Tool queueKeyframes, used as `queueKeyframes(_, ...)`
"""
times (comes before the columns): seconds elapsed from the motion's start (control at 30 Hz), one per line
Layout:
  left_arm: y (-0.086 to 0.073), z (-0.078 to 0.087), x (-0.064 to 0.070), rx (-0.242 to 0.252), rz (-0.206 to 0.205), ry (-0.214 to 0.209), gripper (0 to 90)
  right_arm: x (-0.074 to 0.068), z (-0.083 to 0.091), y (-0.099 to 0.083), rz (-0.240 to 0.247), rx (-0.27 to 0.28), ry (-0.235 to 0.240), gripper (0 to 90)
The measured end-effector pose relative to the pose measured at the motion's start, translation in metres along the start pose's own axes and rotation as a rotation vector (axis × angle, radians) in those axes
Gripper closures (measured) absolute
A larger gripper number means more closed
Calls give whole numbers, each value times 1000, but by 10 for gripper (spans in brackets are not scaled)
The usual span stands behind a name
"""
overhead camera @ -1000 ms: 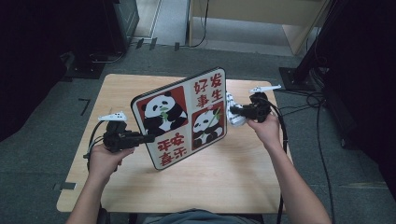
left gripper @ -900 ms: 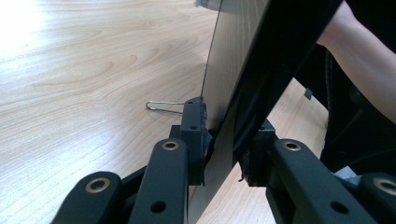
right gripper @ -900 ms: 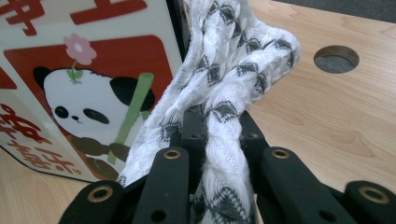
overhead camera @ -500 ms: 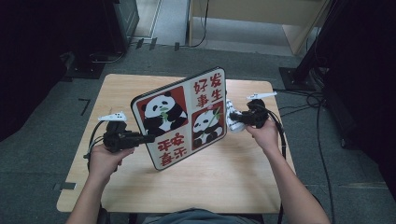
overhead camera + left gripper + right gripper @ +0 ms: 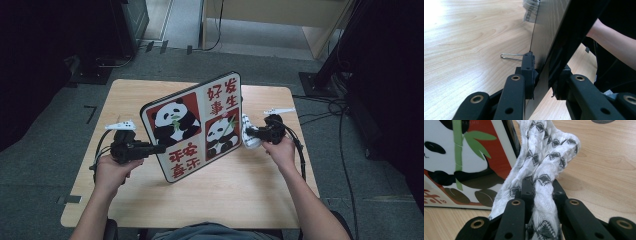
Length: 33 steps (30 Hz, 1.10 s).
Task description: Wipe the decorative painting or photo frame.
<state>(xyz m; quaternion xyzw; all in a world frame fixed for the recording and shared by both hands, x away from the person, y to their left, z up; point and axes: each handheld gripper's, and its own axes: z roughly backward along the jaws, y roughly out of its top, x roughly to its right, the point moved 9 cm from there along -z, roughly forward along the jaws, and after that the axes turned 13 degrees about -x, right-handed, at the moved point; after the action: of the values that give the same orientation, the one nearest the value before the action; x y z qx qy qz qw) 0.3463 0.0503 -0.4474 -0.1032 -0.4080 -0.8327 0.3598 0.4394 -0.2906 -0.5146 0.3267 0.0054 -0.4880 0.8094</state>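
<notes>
Left gripper view: wire stand [image 5: 511, 57] behind panda board [image 5: 549, 37].

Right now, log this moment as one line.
left claw: shut on panda board | right claw: shut on white cloth | board tilted above table

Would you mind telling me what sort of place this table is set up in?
Probably a lab or recording room: a bare wooden table on grey carpet, cables trailing across the floor, and dark stands around it.

A light wooden table [image 5: 250, 190] bears the panda board's [image 5: 192, 127] lower edge.
</notes>
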Motion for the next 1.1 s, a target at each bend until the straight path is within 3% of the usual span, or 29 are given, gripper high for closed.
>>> queueKeyframes(0.33, 0, 0, 0, -2, 1, -7, 756, 4, -9, -13, -12, -7, -24, 789)
queueKeyframes(0.63, 0, 0, -1, -4, -2, -7, 755, 12, -16, -21, -15, -46, -45, 788)
queueKeyframes(1.1, 1, 0, -1, -2, -3, 3, 752, 27, 0, -11, -18, -5, -118, 783)
